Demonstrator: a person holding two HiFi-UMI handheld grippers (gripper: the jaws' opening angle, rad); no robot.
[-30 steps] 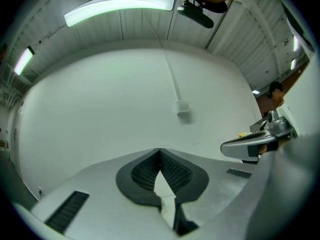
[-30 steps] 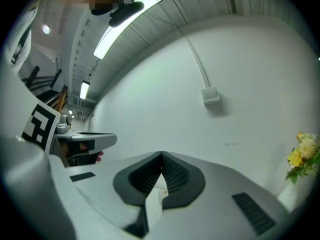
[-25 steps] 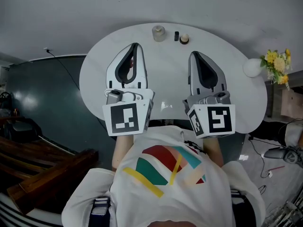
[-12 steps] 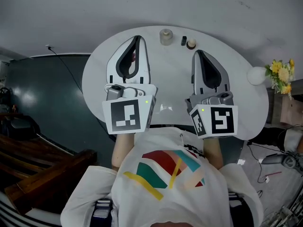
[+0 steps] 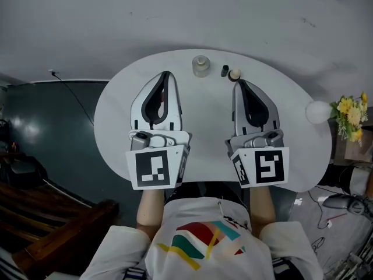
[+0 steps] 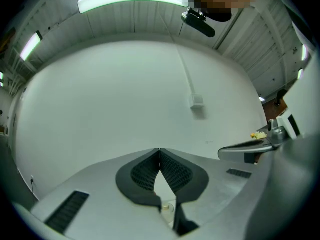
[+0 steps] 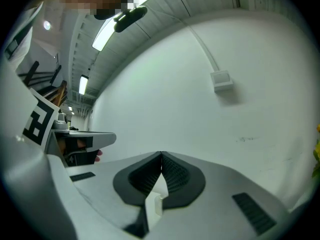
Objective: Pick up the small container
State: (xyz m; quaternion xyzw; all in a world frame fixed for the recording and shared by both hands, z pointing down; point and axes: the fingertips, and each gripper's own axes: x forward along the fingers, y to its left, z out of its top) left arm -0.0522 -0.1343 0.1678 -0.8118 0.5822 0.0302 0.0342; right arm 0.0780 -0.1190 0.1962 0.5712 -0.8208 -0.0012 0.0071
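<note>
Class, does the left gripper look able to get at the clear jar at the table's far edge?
Probably yes: only bare table lies between the left gripper and the clear jar, ahead to its right. Its jaws are shut, so they must open first.

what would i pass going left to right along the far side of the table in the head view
clear jar → small dark thing → small tan-topped pot → white ball → yellow flowers
</note>
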